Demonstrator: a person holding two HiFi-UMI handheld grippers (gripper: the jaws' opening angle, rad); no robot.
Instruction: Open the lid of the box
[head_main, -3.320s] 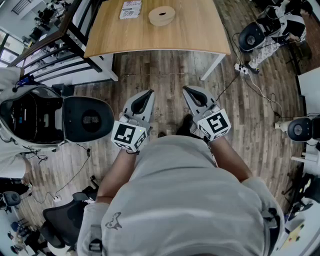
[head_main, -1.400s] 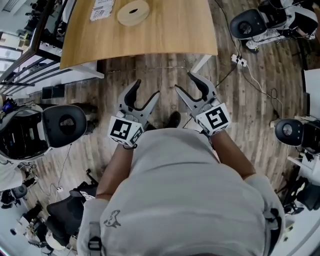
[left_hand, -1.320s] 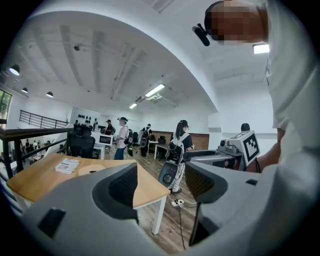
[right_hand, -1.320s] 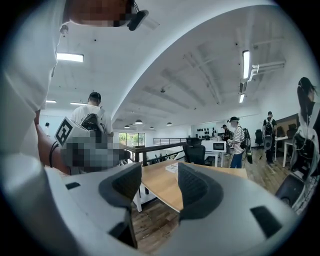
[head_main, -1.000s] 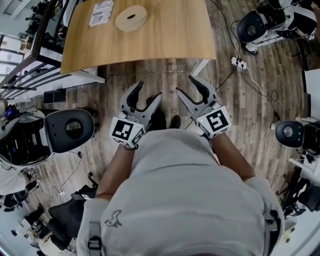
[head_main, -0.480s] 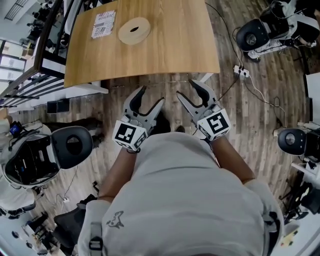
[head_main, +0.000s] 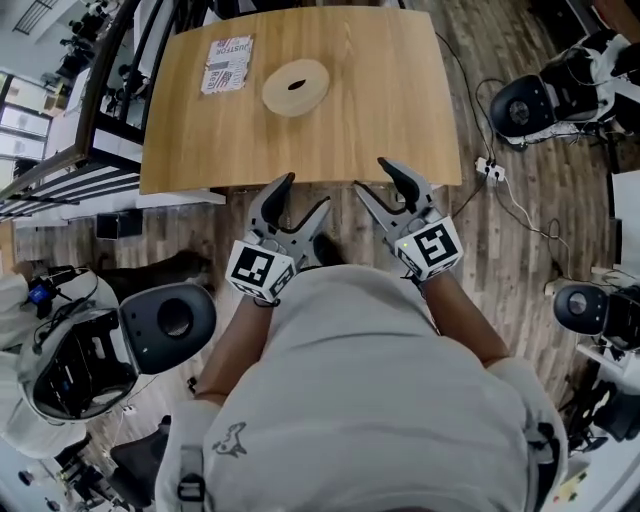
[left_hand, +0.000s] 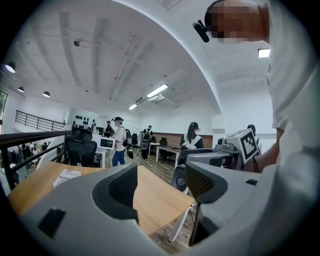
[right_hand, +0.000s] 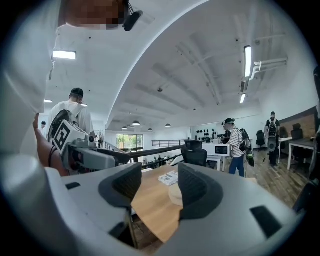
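- Your left gripper (head_main: 303, 195) is open and empty. In the left gripper view (left_hand: 160, 182) only the table top (left_hand: 150, 200) shows between its spread jaws.
- Your right gripper (head_main: 372, 178) is also open, with nothing held. In the right gripper view (right_hand: 155, 182) the gap between its jaws frames the table (right_hand: 150, 210).
- Seen from the head view, both grippers hang over the wooden floor (head_main: 520, 250) with their tips at the near edge of the table (head_main: 400, 120), touching nothing on it.
- The box (head_main: 296, 87) is round and pale, with a dark spot in the middle of its top. It sits on the table about midway across and well apart from both grippers.
- In the right gripper view the box (right_hand: 175, 194) is partly hidden behind one jaw.
- A printed card (head_main: 227, 65) lies flat on the table just left of the box. Its lines of print are too small to read in any view (left_hand: 67, 175) (right_hand: 170, 177).
- Each gripper carries a marker cube (head_main: 262, 270) (head_main: 432, 247) showing only a black square pattern, no words.
- A black office chair (head_main: 170, 318) stands on the floor, off the table's near left corner.
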